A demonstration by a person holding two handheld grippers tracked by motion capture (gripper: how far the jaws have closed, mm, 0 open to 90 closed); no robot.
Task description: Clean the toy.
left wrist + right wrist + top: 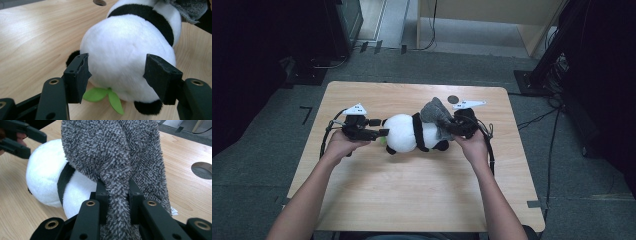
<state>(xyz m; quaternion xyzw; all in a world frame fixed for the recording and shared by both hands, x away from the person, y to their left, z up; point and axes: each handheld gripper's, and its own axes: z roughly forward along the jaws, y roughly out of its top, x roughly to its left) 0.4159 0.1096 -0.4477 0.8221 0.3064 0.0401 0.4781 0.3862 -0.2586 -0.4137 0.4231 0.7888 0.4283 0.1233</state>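
This looks like a lab or recording studio set up for capturing demonstrations, not a home. A plain light-wood surface (412,195) with a round cable hole (453,99) stands alone on grey carpet tiles (257,165), which carry black tape marks (306,114). Dark stands and equipment (557,55) flank it on both sides, and loose cables (542,117) run across the floor at the right. Behind, a bare wooden partition (492,12) closes off the space. The person works with instrumented hand tools, each carrying a grey tracking plate (468,104) and a trailing cable (328,134).
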